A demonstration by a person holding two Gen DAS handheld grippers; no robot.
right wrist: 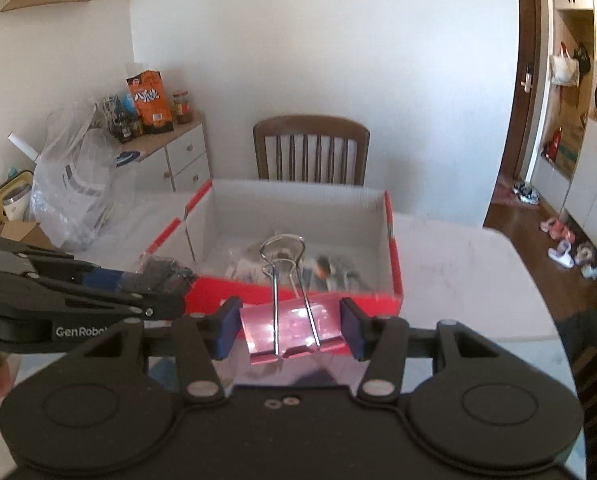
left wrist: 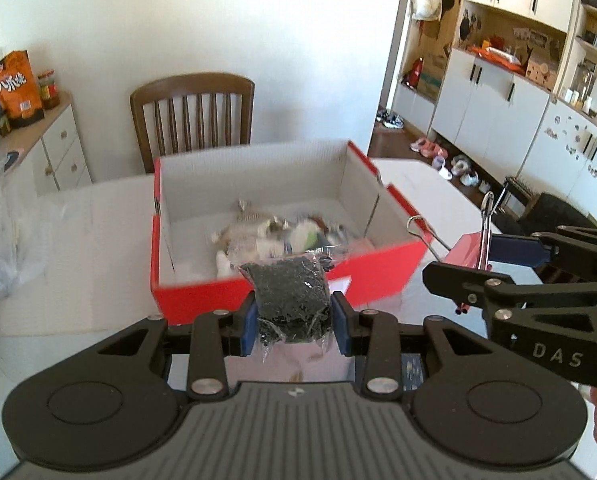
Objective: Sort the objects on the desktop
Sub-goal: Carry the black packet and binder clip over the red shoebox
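Observation:
My left gripper (left wrist: 294, 326) is shut on a clear packet of dark granules (left wrist: 290, 298), held just in front of the near wall of a red cardboard box (left wrist: 202, 300). My right gripper (right wrist: 290, 330) is shut on a large pink binder clip (right wrist: 294, 330) with silver wire handles, also just before the box (right wrist: 394, 276). The box holds several small wrapped items (left wrist: 282, 232). In the left wrist view the right gripper (left wrist: 486, 256) shows at the right with the clip (left wrist: 468, 250). In the right wrist view the left gripper (right wrist: 166, 280) shows at the left with the packet (right wrist: 164, 270).
The box stands on a white table (right wrist: 458, 272). A wooden chair (left wrist: 194, 112) is behind it. A side cabinet (right wrist: 178, 156) with snack bags and jars stands at the left, next to a clear plastic bag (right wrist: 74, 184). Cupboards and shoes are at the right.

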